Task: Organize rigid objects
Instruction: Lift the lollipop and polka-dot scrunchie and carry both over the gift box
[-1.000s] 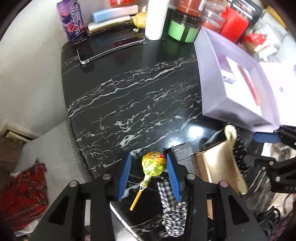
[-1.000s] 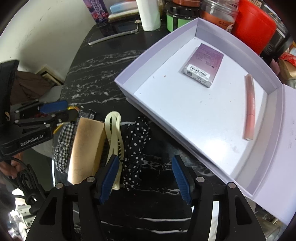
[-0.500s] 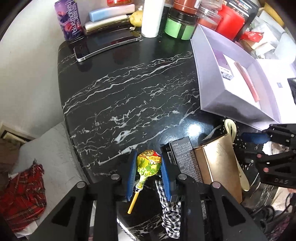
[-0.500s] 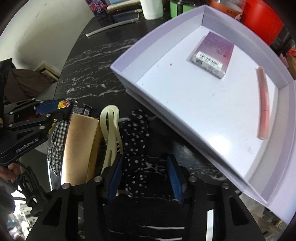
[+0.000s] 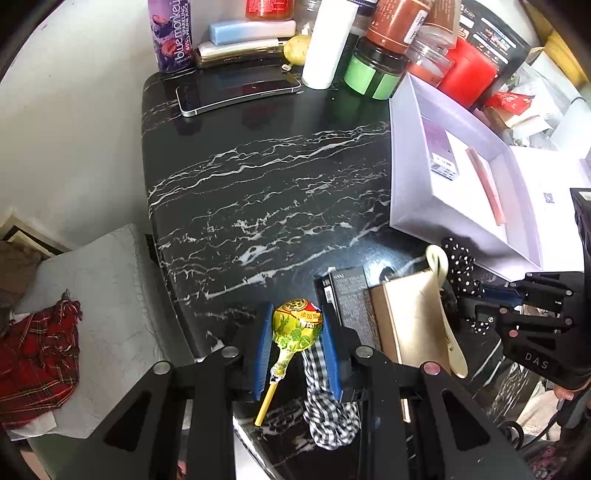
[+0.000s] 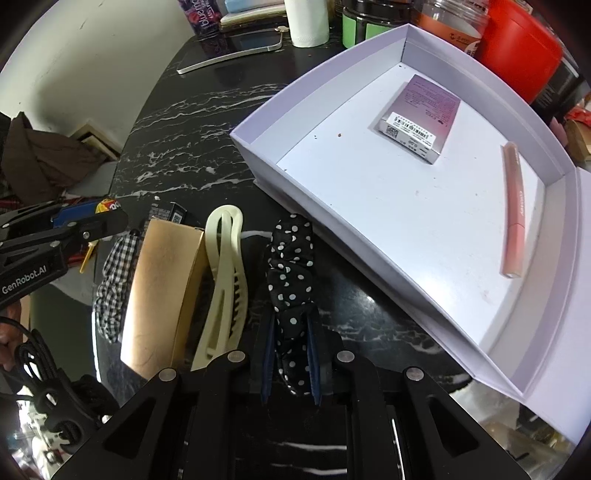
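Observation:
My left gripper (image 5: 295,332) is shut on a yellow-green wrapped lollipop (image 5: 295,328), its stick pointing back toward me, at the near edge of the black marble table (image 5: 258,177). My right gripper (image 6: 290,354) is shut on a black polka-dot scrunchie (image 6: 291,266) lying on the table. Between them lie a cream hair clip (image 6: 225,280), a gold box (image 6: 159,291), a black box (image 5: 345,299) and a checked scrunchie (image 5: 325,410). The white tray (image 6: 332,236) holds a purple box (image 6: 421,114) and a pink tube (image 6: 515,210).
At the table's far edge stand a purple can (image 5: 171,35), a phone (image 5: 236,90), a white bottle (image 5: 325,44), a green-labelled jar (image 5: 373,72) and red jars (image 5: 465,74). A red plaid cloth (image 5: 37,354) lies below the table at left.
Both grippers have closed: the left onto the lollipop, the right onto the polka-dot scrunchie. The left gripper has pulled back slightly and risen.

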{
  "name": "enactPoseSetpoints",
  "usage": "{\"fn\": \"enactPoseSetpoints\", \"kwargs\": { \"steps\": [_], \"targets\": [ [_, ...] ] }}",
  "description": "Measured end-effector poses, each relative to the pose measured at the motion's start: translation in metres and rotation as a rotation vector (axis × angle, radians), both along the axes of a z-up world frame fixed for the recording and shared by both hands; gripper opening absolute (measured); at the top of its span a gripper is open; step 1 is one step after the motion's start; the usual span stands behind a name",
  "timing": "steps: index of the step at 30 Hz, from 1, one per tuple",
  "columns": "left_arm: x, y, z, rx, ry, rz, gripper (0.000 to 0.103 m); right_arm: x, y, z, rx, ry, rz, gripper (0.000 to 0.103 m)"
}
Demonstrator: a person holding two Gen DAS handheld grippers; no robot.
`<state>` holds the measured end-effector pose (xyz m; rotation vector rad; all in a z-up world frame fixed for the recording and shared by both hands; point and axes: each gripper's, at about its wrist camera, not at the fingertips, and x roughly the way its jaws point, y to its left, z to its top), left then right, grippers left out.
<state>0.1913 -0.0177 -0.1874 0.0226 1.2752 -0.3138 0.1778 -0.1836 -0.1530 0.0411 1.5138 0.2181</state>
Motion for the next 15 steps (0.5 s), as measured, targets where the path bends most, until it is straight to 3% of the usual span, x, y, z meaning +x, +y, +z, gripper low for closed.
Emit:
{"fn": "enactPoseSetpoints", "kwargs": {
  "steps": [15],
  "targets": [
    [-0.038,0.001,0.045,-0.024,-0.037,0.049,0.026,-0.024,0.016,0.040,0.012,-0.050,0.032,0.016]
  ]
}}
